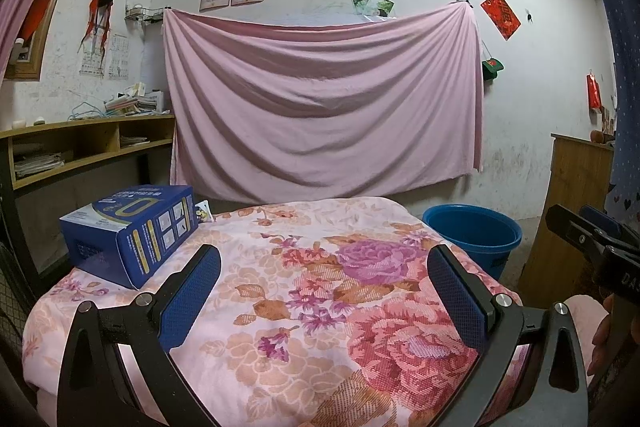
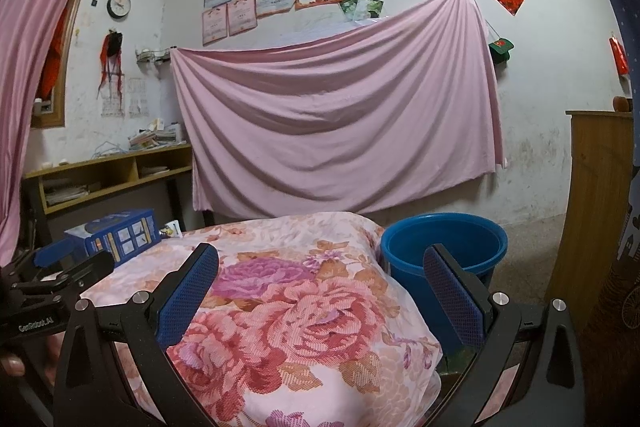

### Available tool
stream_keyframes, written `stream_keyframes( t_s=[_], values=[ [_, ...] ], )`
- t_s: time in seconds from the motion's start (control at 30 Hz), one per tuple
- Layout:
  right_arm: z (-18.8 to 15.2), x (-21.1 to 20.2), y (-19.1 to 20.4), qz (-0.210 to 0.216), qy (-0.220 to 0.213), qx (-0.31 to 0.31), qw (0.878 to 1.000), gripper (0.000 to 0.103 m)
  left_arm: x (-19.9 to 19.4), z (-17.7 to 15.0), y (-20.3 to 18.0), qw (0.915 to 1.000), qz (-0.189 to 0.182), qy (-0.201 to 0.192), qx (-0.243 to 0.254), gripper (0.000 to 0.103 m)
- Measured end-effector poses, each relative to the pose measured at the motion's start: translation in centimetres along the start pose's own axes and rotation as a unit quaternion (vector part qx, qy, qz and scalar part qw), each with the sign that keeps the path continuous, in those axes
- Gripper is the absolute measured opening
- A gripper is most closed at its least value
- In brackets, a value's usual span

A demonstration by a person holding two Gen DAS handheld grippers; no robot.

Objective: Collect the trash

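A blue cardboard box [image 1: 132,227] lies on the far left of a table under a floral cloth [image 1: 312,307]; the right wrist view shows the box [image 2: 116,237] too. A small white packet [image 1: 203,211] pokes out just behind it, also seen as the packet [image 2: 173,229]. A blue bucket [image 1: 474,233] stands on the floor off the table's right end, nearer in the right wrist view as the bucket [image 2: 444,247]. My left gripper [image 1: 324,291] hovers open over the cloth, right of the box. My right gripper [image 2: 320,291] is open above the table's right edge, with nothing between its fingers.
A pink sheet [image 1: 320,99] hangs on the back wall. A wooden shelf desk [image 1: 88,147] with papers stands at left, a wooden cabinet [image 2: 592,211] at right. The other gripper shows at each view's edge: right gripper [image 1: 592,243], left gripper [image 2: 52,267]. Bare floor lies beyond the bucket.
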State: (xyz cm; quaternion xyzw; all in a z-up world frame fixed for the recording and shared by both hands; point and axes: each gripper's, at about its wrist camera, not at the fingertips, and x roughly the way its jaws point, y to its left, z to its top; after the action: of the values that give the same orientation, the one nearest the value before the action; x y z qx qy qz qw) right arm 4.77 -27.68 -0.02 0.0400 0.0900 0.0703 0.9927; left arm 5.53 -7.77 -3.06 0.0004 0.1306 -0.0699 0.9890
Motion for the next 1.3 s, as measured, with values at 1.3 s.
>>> stream_keyframes(
  t_s=[1.3],
  values=[
    [0.08,0.10,0.03,0.001,0.002,-0.001,1.000,0.103,0.07,-0.11,0.04,1.0000,-0.003,0.002,0.001,0.101]
  ],
)
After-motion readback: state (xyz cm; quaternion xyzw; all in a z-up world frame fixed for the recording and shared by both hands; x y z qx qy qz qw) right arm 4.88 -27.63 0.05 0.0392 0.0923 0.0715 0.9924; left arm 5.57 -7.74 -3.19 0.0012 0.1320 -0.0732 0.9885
